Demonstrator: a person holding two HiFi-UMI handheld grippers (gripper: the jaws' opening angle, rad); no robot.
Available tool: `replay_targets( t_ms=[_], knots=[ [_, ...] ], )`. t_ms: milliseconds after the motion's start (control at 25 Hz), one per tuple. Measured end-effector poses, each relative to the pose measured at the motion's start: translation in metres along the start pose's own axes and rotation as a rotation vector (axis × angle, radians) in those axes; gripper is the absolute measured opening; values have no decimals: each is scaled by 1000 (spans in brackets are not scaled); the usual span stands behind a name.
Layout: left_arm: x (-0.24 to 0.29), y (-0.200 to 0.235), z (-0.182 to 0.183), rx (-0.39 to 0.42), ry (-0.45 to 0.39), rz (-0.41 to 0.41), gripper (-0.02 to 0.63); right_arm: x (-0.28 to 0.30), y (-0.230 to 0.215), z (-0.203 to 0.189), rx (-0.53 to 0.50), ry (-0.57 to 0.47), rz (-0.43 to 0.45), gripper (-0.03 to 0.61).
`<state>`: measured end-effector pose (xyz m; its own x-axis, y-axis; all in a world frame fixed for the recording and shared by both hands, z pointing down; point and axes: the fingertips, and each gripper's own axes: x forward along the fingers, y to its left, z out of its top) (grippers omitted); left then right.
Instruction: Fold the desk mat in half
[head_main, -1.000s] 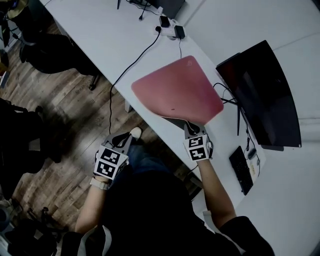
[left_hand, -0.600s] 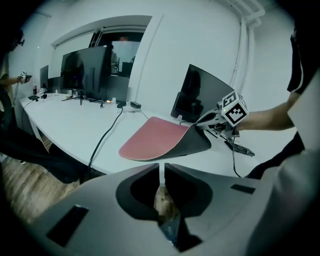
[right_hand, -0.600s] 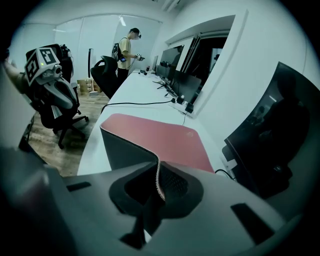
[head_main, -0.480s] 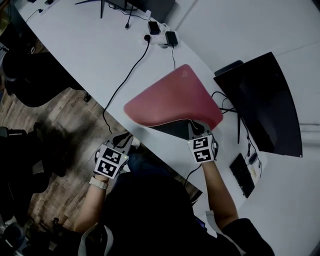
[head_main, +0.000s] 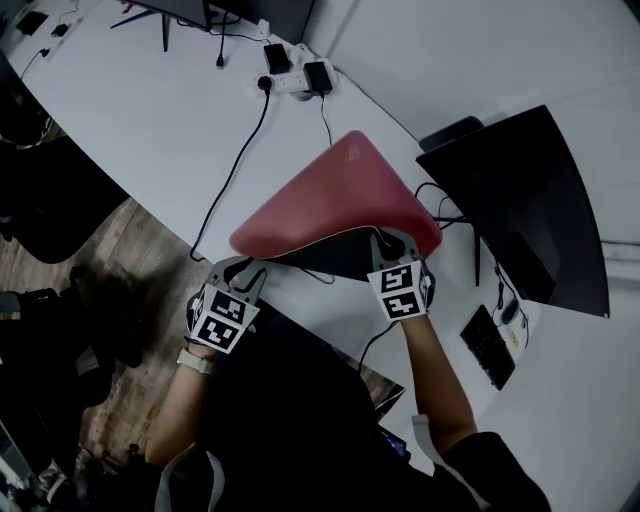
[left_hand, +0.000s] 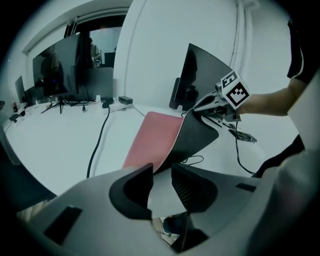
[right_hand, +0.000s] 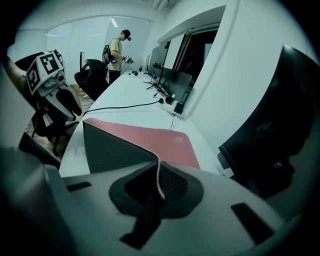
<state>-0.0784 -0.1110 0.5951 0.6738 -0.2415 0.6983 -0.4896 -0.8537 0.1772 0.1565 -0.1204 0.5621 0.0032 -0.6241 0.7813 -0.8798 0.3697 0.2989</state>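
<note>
Head view: the mat (head_main: 340, 200) lay on the white desk (head_main: 150, 110) just beside the monitor (head_main: 530, 210), red face up. Its near edge was raised, showing the dark underside. The right gripper (head_main: 387, 240) had the near corner on the monitor's side. The left gripper (head_main: 240, 268) sat at the near corner farthest from the monitor, which hung low over the desk.

Left gripper view: the fingers (left_hand: 134, 187) had just been opening and stood spread, with only bare desk between them. The mat's loose corner was just ahead of their tips, not yet inside. To do this step well, I judged the left gripper should slide forward until that corner sat deep between the fingers. It should then pinch as far in from the edge as the right one does.

Right gripper view: the fingers (right_hand: 172, 182) were pressed together on the mat's edge, which stood upright between them. That pinch looked sound and should simply hold.

With both corners held, they should probably rise level and travel together towards the far edge. The far half should stay flat so it does not drag. The held corners should be set on the far ones, keeping clear of the cable (head_main: 235, 170) on the mat's side away from the monitor.
</note>
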Motion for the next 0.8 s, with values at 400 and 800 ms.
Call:
replay_targets(
  t_ms=[400,800],
  knots=[
    [25,15,19,87,115,17,114,25,-27,26,4,-21,-24,31],
    [46,45,29,87,167,24,112,66,-53,63,-9,-19,-64,31]
  ],
)
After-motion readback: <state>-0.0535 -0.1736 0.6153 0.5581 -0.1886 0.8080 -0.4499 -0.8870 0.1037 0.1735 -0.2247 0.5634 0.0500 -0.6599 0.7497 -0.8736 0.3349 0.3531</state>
